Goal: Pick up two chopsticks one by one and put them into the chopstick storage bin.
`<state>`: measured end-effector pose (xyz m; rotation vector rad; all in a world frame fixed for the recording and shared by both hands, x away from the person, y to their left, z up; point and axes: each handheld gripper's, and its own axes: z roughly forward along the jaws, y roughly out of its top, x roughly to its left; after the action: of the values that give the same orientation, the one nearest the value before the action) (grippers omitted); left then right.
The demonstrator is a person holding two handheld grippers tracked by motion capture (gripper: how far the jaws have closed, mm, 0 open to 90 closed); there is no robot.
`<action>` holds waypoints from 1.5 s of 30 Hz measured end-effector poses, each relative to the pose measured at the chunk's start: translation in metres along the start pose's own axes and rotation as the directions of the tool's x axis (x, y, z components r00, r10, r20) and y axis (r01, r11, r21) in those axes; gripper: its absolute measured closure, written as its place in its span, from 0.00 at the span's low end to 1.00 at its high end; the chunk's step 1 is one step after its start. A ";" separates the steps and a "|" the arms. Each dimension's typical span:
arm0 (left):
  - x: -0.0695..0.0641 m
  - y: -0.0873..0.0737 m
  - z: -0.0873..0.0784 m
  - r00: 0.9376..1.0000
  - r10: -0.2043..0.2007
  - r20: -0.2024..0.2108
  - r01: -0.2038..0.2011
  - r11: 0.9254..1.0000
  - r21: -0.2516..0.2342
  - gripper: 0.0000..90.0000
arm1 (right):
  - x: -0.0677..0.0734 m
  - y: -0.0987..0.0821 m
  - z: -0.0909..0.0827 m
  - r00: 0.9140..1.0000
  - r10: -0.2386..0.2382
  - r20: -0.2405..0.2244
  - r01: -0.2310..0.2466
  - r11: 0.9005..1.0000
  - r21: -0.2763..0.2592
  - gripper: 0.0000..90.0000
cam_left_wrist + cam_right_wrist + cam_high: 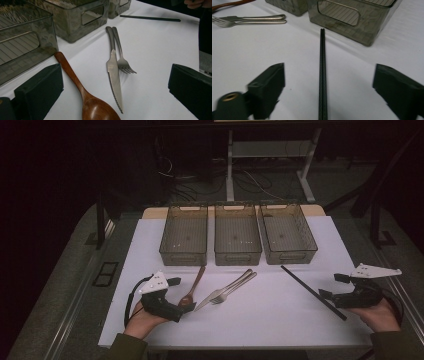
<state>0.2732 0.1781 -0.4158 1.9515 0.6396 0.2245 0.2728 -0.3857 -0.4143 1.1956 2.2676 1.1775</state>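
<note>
Two spread grippers: left gripper (115, 92) around wooden spoon (82, 92), right gripper (329, 92) astride black chopsticks (322, 75).

Both hands rest low, left claw (181, 296) and right claw (331, 286) gaping.

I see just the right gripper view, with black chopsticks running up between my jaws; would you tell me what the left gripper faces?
Observer: The left gripper stands open over the bowl end of a wooden spoon.
Operator: Thanks. How many bins are there in all?
Observer: Three bins in a row, all looking empty.
Operator: Is the right gripper touching the chopsticks?
Observer: The right gripper is open, with the chopsticks lying between the jaws, apparently untouched.
</note>
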 end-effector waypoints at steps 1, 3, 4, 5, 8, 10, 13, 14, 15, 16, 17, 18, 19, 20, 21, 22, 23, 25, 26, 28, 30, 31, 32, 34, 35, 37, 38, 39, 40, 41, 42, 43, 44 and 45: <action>0.000 0.000 0.000 1.000 0.000 0.000 0.000 1.000 0.000 0.00 | -0.001 -0.001 0.000 1.000 -0.001 -0.003 0.001 1.000 0.003 0.16; 0.000 0.000 0.000 1.000 0.001 -0.002 -0.001 1.000 -0.001 0.00 | -0.001 -0.001 0.000 1.000 0.009 -0.017 -0.009 1.000 0.018 0.20; 0.000 0.000 -0.001 1.000 0.001 -0.003 -0.001 1.000 -0.001 0.00 | -0.002 -0.003 0.001 1.000 0.003 -0.018 -0.002 1.000 0.031 0.24; 0.000 0.000 -0.001 1.000 0.001 -0.003 -0.001 1.000 -0.001 0.00 | -0.001 -0.003 0.001 1.000 0.002 -0.026 -0.001 0.999 0.042 0.26; 0.000 0.000 0.000 1.000 0.000 -0.002 0.000 1.000 0.001 0.00 | -0.002 -0.004 0.003 1.000 -0.003 -0.030 0.005 0.997 0.072 0.35; 0.000 0.000 0.001 1.000 0.002 -0.002 -0.002 1.000 0.001 0.00 | -0.003 -0.005 0.005 0.999 -0.006 -0.032 0.009 0.996 0.092 0.43; 0.000 0.000 0.000 1.000 0.000 -0.003 0.000 1.000 0.003 0.00 | -0.003 -0.007 0.006 1.000 -0.001 -0.030 0.005 0.992 0.127 0.52; 0.000 0.000 0.000 1.000 0.000 -0.003 0.000 1.000 0.003 0.00 | -0.003 -0.007 0.006 1.000 -0.003 -0.029 0.007 0.991 0.134 0.54; 0.000 0.000 0.000 1.000 -0.001 -0.003 0.001 1.000 0.003 0.00 | -0.003 -0.007 0.006 1.000 -0.003 -0.029 0.007 0.991 0.134 0.54; 0.000 0.000 0.000 1.000 0.000 -0.002 0.000 1.000 0.004 0.00 | -0.003 -0.007 0.006 1.000 -0.004 -0.027 0.008 0.990 0.140 0.57; 0.000 0.000 0.000 1.000 0.000 -0.001 0.000 1.000 0.003 0.00 | -0.003 -0.007 0.006 1.000 -0.004 -0.026 0.008 0.989 0.146 0.60; 0.000 0.000 0.000 1.000 0.000 -0.001 0.000 1.000 0.004 0.00 | -0.003 -0.007 0.006 1.000 -0.002 -0.026 0.006 0.987 0.161 0.64; 0.000 0.000 0.000 1.000 0.000 0.000 0.000 1.000 0.004 0.00 | -0.003 -0.007 0.007 1.000 -0.003 -0.026 0.007 0.985 0.170 0.66; 0.000 0.000 0.000 1.000 0.000 -0.001 0.000 1.000 0.004 0.00 | -0.003 -0.007 0.007 1.000 -0.003 -0.026 0.007 0.985 0.170 0.66; 0.000 0.000 0.000 1.000 0.000 -0.001 0.000 1.000 0.003 0.00 | -0.003 -0.007 0.007 1.000 -0.003 -0.025 0.008 0.985 0.174 0.68; 0.000 0.000 0.000 1.000 -0.001 -0.001 0.001 1.000 0.002 0.00 | -0.003 -0.007 0.007 1.000 -0.003 -0.024 0.007 0.984 0.179 0.70; 0.000 0.000 0.000 1.000 -0.001 -0.001 0.001 1.000 0.003 0.00 | -0.003 -0.007 0.008 1.000 -0.006 -0.011 0.008 0.982 0.189 0.74; 0.000 0.000 0.000 1.000 0.000 -0.001 0.000 1.000 0.003 0.00 | -0.003 -0.007 0.008 1.000 -0.007 -0.012 0.009 0.981 0.194 0.75; 0.000 0.000 0.000 1.000 -0.001 -0.001 0.001 1.000 0.002 0.00 | -0.003 -0.007 0.008 1.000 -0.006 -0.012 0.008 0.980 0.200 0.77; 0.000 0.000 0.000 1.000 -0.001 0.000 0.001 1.000 0.001 0.00 | -0.003 -0.008 0.008 1.000 -0.013 -0.015 0.016 0.977 0.214 0.81; 0.000 0.000 0.000 1.000 -0.002 0.000 0.002 1.000 0.002 0.00 | -0.003 -0.008 0.009 1.000 -0.013 -0.019 0.017 0.975 0.221 0.83; 0.000 0.000 0.000 1.000 -0.002 0.000 0.002 1.000 0.002 0.00 | -0.002 -0.008 0.010 1.000 -0.019 -0.021 0.024 0.971 0.236 0.85; 0.000 0.000 0.000 1.000 -0.001 0.000 0.001 1.000 0.002 0.00 | -0.002 -0.009 0.010 1.000 -0.023 -0.021 0.028 0.969 0.245 0.85; 0.000 0.000 0.000 1.000 -0.001 0.001 0.001 1.000 0.001 0.00 | -0.002 -0.009 0.011 1.000 -0.022 -0.021 0.026 0.967 0.253 0.86; 0.000 0.000 0.000 1.000 -0.001 0.001 0.001 1.000 0.001 0.00 | -0.002 -0.010 0.012 0.999 -0.027 -0.020 0.031 0.964 0.263 0.87; 0.000 0.000 0.000 1.000 -0.001 0.001 0.001 1.000 0.002 0.00 | -0.002 -0.010 0.012 0.999 -0.027 -0.018 0.030 0.963 0.268 0.87; 0.000 0.000 0.000 1.000 -0.001 0.002 0.001 1.000 0.001 0.00 | -0.002 -0.010 0.013 0.999 -0.027 -0.019 0.031 0.962 0.271 0.87; 0.000 0.000 0.000 1.000 -0.001 0.001 0.001 1.000 0.001 0.00 | -0.002 -0.010 0.013 0.999 -0.028 -0.018 0.032 0.961 0.275 0.87; 0.000 0.000 0.000 1.000 -0.001 0.002 0.001 1.000 0.001 0.00 | -0.002 -0.010 0.013 1.000 -0.026 -0.017 0.030 0.960 0.279 0.88; 0.000 0.000 0.000 1.000 -0.001 0.001 0.001 1.000 0.001 0.00 | -0.002 -0.011 0.013 1.000 -0.025 -0.017 0.029 0.959 0.283 0.88; 0.000 0.000 0.000 1.000 -0.001 0.001 0.001 1.000 0.001 0.00 | -0.002 -0.011 0.013 0.999 -0.027 -0.018 0.031 0.958 0.284 0.88; 0.000 0.000 0.000 1.000 -0.001 0.001 0.001 1.000 0.002 0.00 | -0.002 -0.011 0.014 0.999 -0.028 -0.018 0.032 0.957 0.288 0.88; 0.000 0.000 0.000 1.000 -0.001 0.001 0.001 1.000 0.002 0.00 | -0.002 -0.011 0.014 0.999 -0.028 -0.018 0.032 0.957 0.288 0.88; 0.000 0.000 0.000 1.000 0.000 0.001 0.000 1.000 0.003 0.00 | -0.002 -0.011 0.014 0.999 -0.030 -0.018 0.034 0.956 0.291 0.88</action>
<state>0.2727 0.1783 -0.4159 1.9542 0.6399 0.2220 0.2762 -0.3832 -0.4321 1.2488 2.5259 0.8605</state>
